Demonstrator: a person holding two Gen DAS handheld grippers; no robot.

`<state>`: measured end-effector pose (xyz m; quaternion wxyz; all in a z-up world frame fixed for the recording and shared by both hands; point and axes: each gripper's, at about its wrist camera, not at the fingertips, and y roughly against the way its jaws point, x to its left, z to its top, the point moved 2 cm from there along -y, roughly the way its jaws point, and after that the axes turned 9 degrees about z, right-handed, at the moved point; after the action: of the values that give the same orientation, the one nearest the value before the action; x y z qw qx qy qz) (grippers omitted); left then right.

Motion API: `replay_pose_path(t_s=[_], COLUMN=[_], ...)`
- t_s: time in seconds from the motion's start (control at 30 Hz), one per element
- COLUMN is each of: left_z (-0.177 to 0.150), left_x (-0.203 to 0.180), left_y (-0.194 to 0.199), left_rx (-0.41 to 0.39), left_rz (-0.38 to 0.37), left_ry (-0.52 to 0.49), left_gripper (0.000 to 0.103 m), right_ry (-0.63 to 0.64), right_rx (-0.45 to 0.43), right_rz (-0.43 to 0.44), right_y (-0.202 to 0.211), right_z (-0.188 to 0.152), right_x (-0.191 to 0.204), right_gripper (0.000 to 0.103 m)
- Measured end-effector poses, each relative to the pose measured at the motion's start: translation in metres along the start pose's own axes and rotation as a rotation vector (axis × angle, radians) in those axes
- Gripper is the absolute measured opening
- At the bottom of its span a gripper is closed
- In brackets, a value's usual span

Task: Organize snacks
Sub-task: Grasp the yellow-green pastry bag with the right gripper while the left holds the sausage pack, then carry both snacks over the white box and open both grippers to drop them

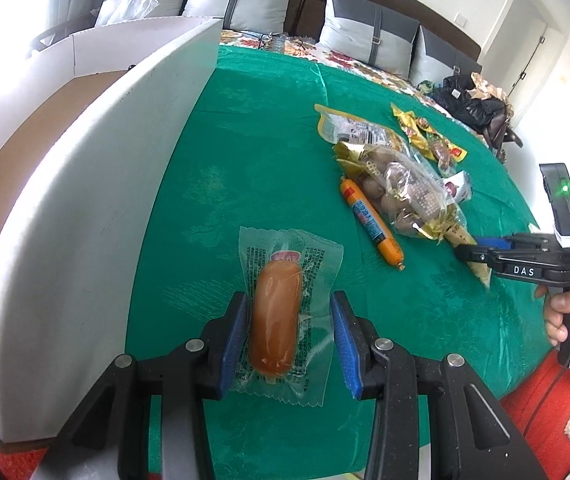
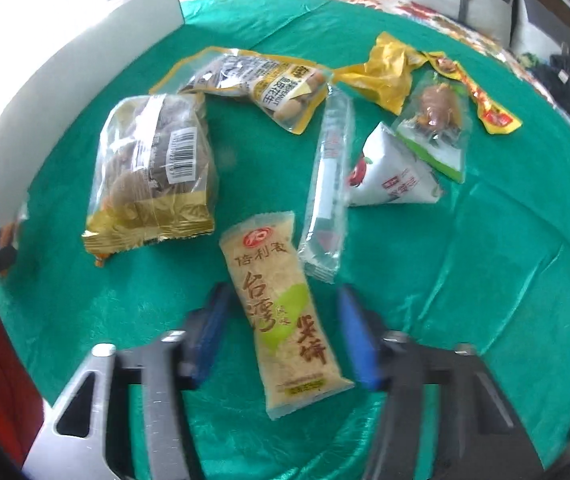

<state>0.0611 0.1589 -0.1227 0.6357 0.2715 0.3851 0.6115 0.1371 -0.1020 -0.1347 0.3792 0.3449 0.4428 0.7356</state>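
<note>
A clear-wrapped sausage lies on the green cloth between the blue pads of my open left gripper; the pads stand beside it, apart from it. My right gripper is open around a yellow rice cracker pack, which lies flat between its pads. The right gripper also shows in the left wrist view, at the right by the snack pile. An orange sausage stick lies beside a clear bag of brown snacks.
A white cardboard box stands open at the left of the green table. Further loose snacks: a gold-edged bag, a peanut bag, a long clear pack, a white triangular pack, yellow wrappers. Pillows line the back.
</note>
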Motion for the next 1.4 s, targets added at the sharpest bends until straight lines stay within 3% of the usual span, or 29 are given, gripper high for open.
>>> replay_pose_path(t_s=[0.03, 0.07, 0.23, 0.37, 0.43, 0.53, 0.6, 0.67, 0.87, 0.97, 1.07, 1.17, 1.23, 1.4], left_z=[0.001, 0.002, 0.003, 0.004, 0.003, 0.002, 0.002, 0.002, 0.005, 0.014, 0.031, 0.053, 0.065, 0.076], left_x=[0.0, 0.0, -0.004, -0.006, -0.007, -0.007, -0.006, -0.005, -0.004, 0.004, 0.023, 0.06, 0.095, 0.174], left_y=[0.001, 0.002, 0.007, 0.005, 0.007, 0.007, 0.006, 0.006, 0.024, 0.044, 0.071, 0.103, 0.118, 0.118], left_rx=[-0.003, -0.006, -0.017, -0.007, -0.011, -0.012, -0.008, -0.007, -0.017, -0.02, -0.054, -0.126, -0.165, -0.134], left_rz=[-0.01, -0.02, -0.063, -0.072, -0.066, -0.05, -0.046, -0.044, -0.104, -0.184, -0.232, -0.15, -0.036, 0.203], left_ry=[0.003, 0.005, -0.001, 0.006, -0.003, -0.01, -0.002, 0.005, 0.05, 0.127, 0.205, 0.239, 0.251, 0.28], left_gripper=[0.041, 0.041, 0.041, 0.041, 0.041, 0.041, 0.041, 0.041, 0.041, 0.041, 0.041, 0.041, 0.041, 0.043], right_ry=[-0.024, -0.044, -0.235, -0.395, -0.379, -0.214, -0.149, -0.114, -0.2, -0.265, -0.239, -0.161, -0.107, 0.027], right_rx=[0.002, -0.007, -0.106, -0.114, -0.106, -0.027, 0.034, 0.039, -0.023, -0.088, -0.161, -0.228, -0.251, -0.244], right_rz=[0.008, 0.014, 0.166, 0.227, 0.184, 0.062, 0.021, -0.017, 0.041, 0.165, 0.296, 0.44, 0.531, 0.617], right_y=[0.005, 0.012, 0.054, 0.055, 0.055, 0.039, 0.026, 0.02, 0.042, 0.072, 0.1, 0.12, 0.127, 0.111], right_z=[-0.003, -0.006, -0.036, -0.054, -0.054, -0.05, -0.055, -0.052, -0.044, -0.035, -0.003, 0.046, 0.077, 0.131], right_x=[-0.003, -0.005, -0.02, -0.038, -0.037, -0.017, -0.009, -0.003, -0.007, 0.004, 0.045, 0.108, 0.158, 0.265], right_gripper=[0.029, 0.027, 0.023, 0.022, 0.022, 0.022, 0.024, 0.027, 0.02, 0.02, 0.02, 0.02, 0.02, 0.02])
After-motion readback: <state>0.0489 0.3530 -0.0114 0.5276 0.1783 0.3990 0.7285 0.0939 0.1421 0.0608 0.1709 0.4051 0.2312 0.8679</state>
